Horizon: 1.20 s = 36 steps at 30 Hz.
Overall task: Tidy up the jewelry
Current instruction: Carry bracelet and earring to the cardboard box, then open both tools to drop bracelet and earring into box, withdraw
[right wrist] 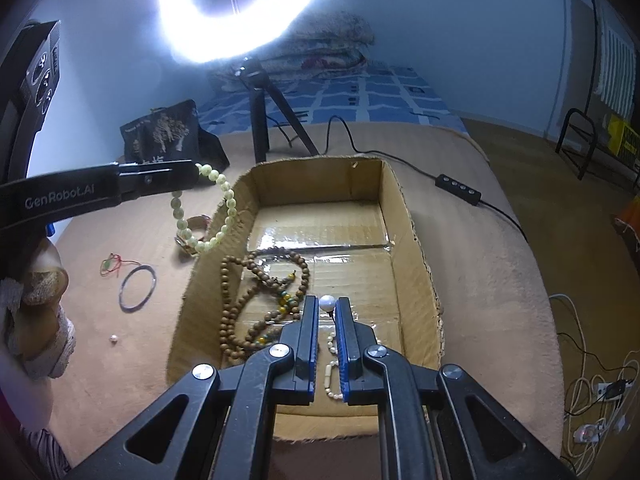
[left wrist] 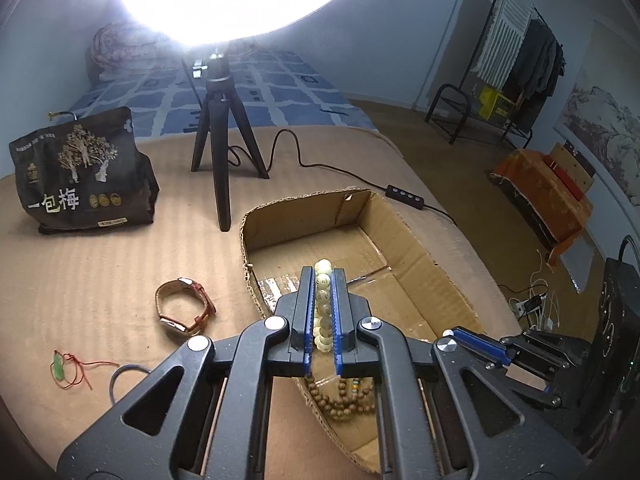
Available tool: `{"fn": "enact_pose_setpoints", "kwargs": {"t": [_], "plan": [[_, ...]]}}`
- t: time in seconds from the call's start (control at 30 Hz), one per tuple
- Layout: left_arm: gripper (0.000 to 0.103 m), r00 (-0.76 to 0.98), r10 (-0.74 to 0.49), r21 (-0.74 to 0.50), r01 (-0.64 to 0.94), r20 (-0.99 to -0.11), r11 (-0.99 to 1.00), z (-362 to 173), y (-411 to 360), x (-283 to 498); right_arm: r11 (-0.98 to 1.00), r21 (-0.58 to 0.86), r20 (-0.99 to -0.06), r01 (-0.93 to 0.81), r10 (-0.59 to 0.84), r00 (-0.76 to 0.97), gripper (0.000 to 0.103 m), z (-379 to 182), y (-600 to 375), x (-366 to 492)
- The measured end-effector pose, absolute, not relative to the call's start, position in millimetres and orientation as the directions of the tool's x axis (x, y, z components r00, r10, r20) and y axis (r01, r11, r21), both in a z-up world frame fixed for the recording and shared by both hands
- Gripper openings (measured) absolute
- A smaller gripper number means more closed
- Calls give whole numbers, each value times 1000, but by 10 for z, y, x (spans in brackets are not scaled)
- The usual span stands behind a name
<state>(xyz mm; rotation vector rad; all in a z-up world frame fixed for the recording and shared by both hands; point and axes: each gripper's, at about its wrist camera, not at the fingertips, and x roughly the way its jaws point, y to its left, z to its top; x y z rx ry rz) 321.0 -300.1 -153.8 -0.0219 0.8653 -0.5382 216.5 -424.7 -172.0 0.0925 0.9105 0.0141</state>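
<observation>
1. jewelry status: left tongs (left wrist: 323, 276) are clamped on a pale bead bracelet (left wrist: 323, 300). in the right view its loop (right wrist: 216, 216) hangs free below the fingers, over the box's 9 o'clock wall.
2. right tongs (right wrist: 327, 308) are nearly closed on a white pearl (right wrist: 327, 302) at the fingertips. the grip looks light, and the pearl's thin stem points down toward the box floor.
3. box (left wrist: 404, 224) is open cardboard. it already holds a brown bead string (right wrist: 256, 280) on its 9 o'clock side and a small pale strand (right wrist: 330, 376) beneath the right tongs.
4. key relation: the box floor lies straight under the right tongs, and down and toward 3 o'clock from the hanging bracelet. the bracelet's long axis is vertical. judgement: the right tongs are nearer to a drop, while the left must clear the wall first.
5. items outside the box, on the tan cover at 9 o'clock: watch (left wrist: 186, 306), green pendant on red cord (left wrist: 60, 370), thin bangle (right wrist: 138, 288), and a small loose pearl (right wrist: 113, 338).
6. risk, as judgement: the bracelet loop could snag the wall edge, and the pearl could roll when released.
7. progress, as judgement: partly done.
</observation>
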Motion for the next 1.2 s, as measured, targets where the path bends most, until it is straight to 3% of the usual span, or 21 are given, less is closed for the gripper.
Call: {"fn": "enact_pose_setpoints", "kwargs": {"t": [0.37, 0.43, 0.5, 0.57, 0.6, 0.63, 0.7, 0.73, 0.77, 1.03, 1.2], "plan": [[5, 496, -461, -228, 460, -736, 858, -1622, -3110, 3240, 993, 104, -797, 54, 51, 602, 8, -1822, -4329, 2234], [5, 498, -457, -221, 461, -737, 859, -1613, -3124, 3227, 993, 99, -797, 61, 42, 603, 27, -1818, -4325, 2229], [5, 504, -454, -211, 467, -734, 859, -1597, -3136, 3207, 993, 89, -792, 72, 26, 610, 36, -1805, -4321, 2214], [6, 510, -447, -199, 468, -735, 861, -1583, -3147, 3193, 993, 84, -794, 81, 18, 608, 52, -1805, -4319, 2208], [6, 508, -447, -198, 470, -736, 860, -1579, -3150, 3188, 993, 78, -794, 90, 7, 608, 67, -1805, -4320, 2204], [7, 505, -447, -197, 473, -738, 859, -1576, -3153, 3185, 992, 67, -789, 102, -10, 614, 73, -1795, -4320, 2189], [26, 507, -446, -194, 473, -738, 859, -1568, -3147, 3178, 992, 61, -783, 112, -22, 621, 78, -1778, -4320, 2170], [45, 512, -445, -192, 472, -735, 860, -1560, -3140, 3174, 991, 59, -785, 117, -26, 619, 85, -1775, -4321, 2167], [54, 524, -445, -189, 470, -726, 862, -1545, -3125, 3161, 991, 58, -785, 121, -30, 619, 88, -1772, -4320, 2166], [65, 544, -437, -175, 467, -716, 867, -1457, -3040, 3122, 991, 28, -784, 129, -58, 618, 95, -1728, -4263, 2113], [65, 551, -431, -162, 469, -715, 868, -1427, -2965, 3086, 992, 20, -783, 123, -61, 620, 97, -1691, -4191, 2075]]}}
